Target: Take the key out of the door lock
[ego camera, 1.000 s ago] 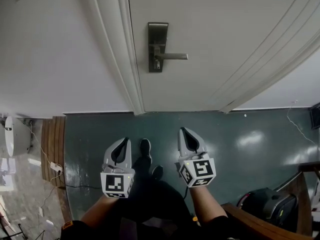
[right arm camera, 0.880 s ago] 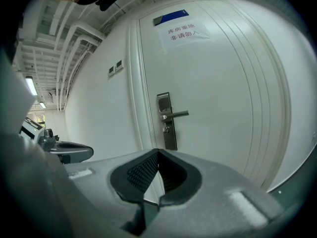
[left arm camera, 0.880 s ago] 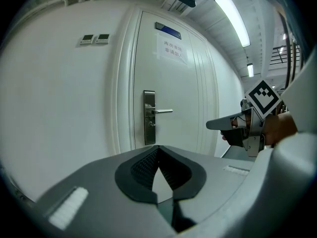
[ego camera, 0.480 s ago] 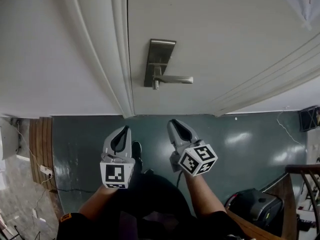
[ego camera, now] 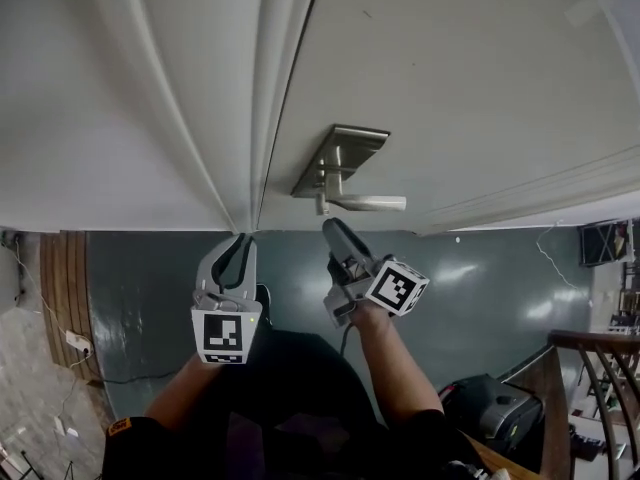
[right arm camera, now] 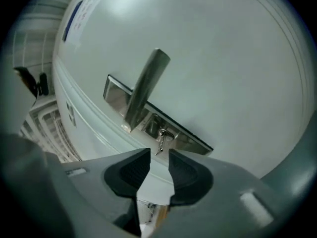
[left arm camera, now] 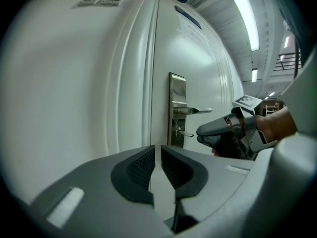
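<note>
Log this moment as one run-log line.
phase: approach | right gripper: jaws just opening, nothing between, tips short of key in door lock | left gripper: jaws a slit apart, empty

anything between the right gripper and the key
Nothing visible. The right gripper, whose jaws have just been opening and hold nothing, faces the key across open air; the handle sits clear of that line.

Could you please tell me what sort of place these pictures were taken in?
Probably a corridor in an office or industrial building: a closed white door with a metal lever handle, a glossy green floor, and strip lights on the ceiling.
</note>
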